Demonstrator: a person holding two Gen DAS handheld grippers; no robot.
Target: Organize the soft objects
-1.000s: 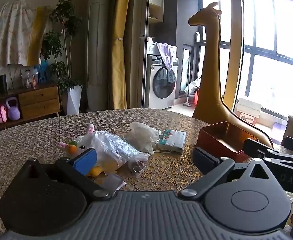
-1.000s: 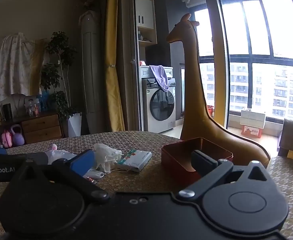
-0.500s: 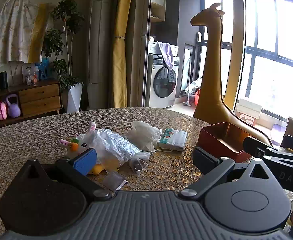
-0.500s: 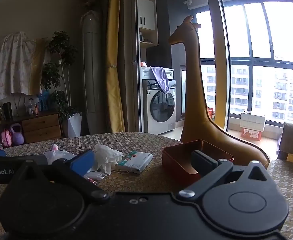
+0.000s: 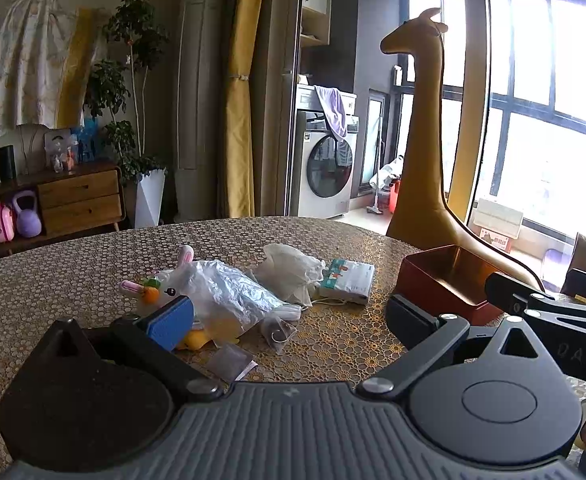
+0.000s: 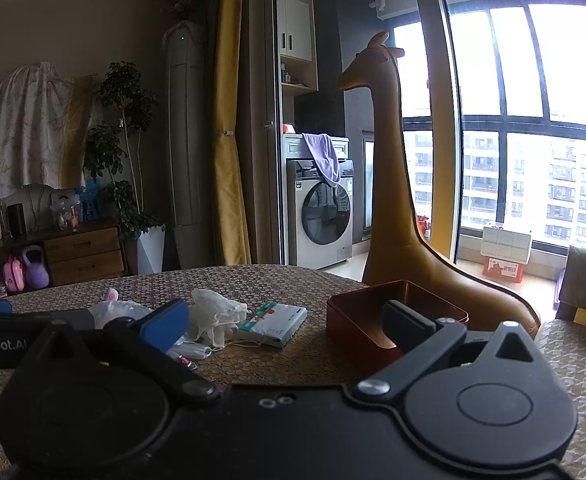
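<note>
The left gripper is wide open and holds nothing. The right gripper is wide open and empty too. Both hang low over the bench.

Not much has changed in the last second. Both grippers have crept a little nearer to the pile, and nothing on the bench has moved. So I think the tidying has not really started yet.

The soft things lie in a heap in the middle of the bench. There is a bunny toy tucked under a crinkly plastic bag. A white glove lies just beside the bag. A tissue pack touches the glove. A small sachet sits close to the left gripper.

The red box stands to the right of the pile, and I see nothing in it. The soft things probably go in there. The bag may slip when a gripper squeezes it.
</note>
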